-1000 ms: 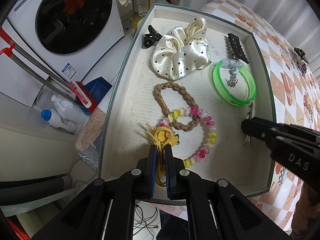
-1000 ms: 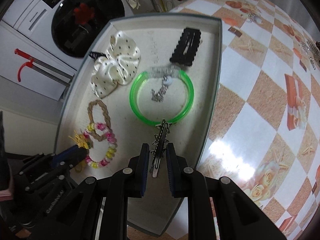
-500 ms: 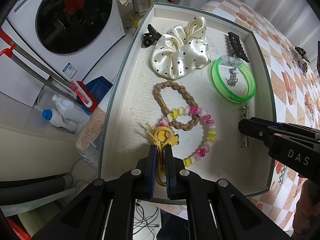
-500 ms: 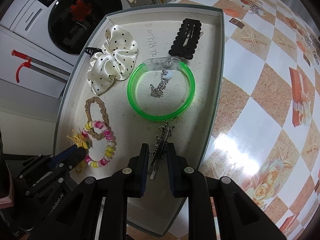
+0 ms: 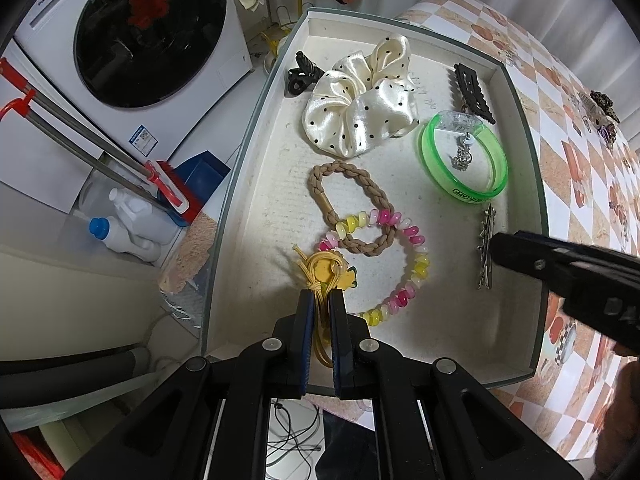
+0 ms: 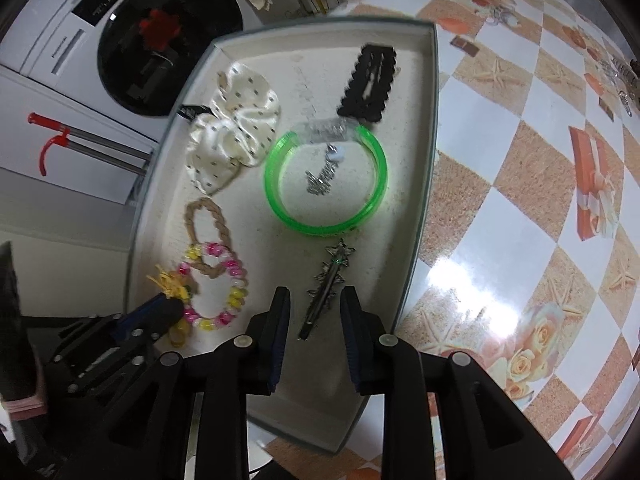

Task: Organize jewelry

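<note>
Right gripper: jaws have just been opening, leaving the silver clip loose in the tray beside the green bangle. Left gripper: jaws clamped on the yellow tie, kept low for placing.

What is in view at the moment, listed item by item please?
Tray: 1, white, on checked table.
Scrunchie: 1, cream dotted, tray's far end.
Claw clip: 1, black, beside scrunchie.
Snap clip: 1, black, far corner.
Bangle: 1, green, around a silver chain.
Braided tie: 1, tan, middle.
Bead bracelet: 1, pink-yellow, overlapping tie.
Star clip: 1, silver, lying free.
Yellow tie: 1, pinched.
Washer: 1, white, behind.
Left gripper: shut on yellow tie.
Right gripper: just opening, astride star clip.
</note>
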A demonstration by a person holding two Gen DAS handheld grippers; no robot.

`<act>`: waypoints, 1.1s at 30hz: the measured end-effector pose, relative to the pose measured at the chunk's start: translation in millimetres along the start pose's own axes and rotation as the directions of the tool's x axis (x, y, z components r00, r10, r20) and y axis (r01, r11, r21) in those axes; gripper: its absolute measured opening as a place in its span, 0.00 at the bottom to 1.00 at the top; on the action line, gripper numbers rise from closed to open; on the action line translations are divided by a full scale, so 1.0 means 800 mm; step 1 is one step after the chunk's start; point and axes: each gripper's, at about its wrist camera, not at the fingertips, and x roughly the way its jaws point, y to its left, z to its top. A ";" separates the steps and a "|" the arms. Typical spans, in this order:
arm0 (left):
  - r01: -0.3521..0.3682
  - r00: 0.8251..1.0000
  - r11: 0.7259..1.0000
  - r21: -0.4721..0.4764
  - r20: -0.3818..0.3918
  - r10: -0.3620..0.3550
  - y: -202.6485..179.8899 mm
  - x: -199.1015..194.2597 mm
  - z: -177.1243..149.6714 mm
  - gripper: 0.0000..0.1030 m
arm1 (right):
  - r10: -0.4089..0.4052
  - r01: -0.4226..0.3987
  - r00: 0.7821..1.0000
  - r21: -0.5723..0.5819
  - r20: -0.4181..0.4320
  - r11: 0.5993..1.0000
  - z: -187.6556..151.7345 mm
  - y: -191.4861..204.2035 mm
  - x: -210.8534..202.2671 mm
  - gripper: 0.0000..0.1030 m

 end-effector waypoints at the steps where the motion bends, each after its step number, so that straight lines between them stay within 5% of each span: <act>1: -0.002 1.000 1.000 0.003 -0.006 0.002 -0.001 0.001 0.000 0.12 | 0.003 -0.003 1.000 -0.001 0.007 1.000 0.000 0.001 -0.006 0.29; 9: -0.041 0.999 0.998 0.049 -0.011 0.042 -0.012 0.007 -0.002 0.13 | -0.002 0.002 1.000 0.019 0.019 1.000 -0.009 -0.003 -0.041 0.33; 10: -0.043 0.999 0.998 0.055 -0.011 0.043 -0.012 0.007 -0.002 0.22 | -0.005 0.005 1.000 0.021 0.017 1.000 -0.015 -0.005 -0.044 0.33; 11: -0.051 0.999 0.997 0.060 -0.016 0.052 -0.014 0.008 -0.001 0.53 | -0.010 0.009 1.000 0.025 0.015 1.000 -0.019 -0.005 -0.046 0.33; 13: -0.073 0.997 0.996 0.056 -0.009 0.073 -0.017 0.008 0.000 0.80 | -0.014 0.014 1.000 0.034 0.009 0.999 -0.028 -0.011 -0.052 0.33; 33: -0.057 0.997 0.995 0.078 -0.047 0.061 -0.026 -0.005 -0.004 0.80 | -0.056 0.058 0.998 0.078 -0.031 0.995 -0.040 -0.017 -0.072 0.38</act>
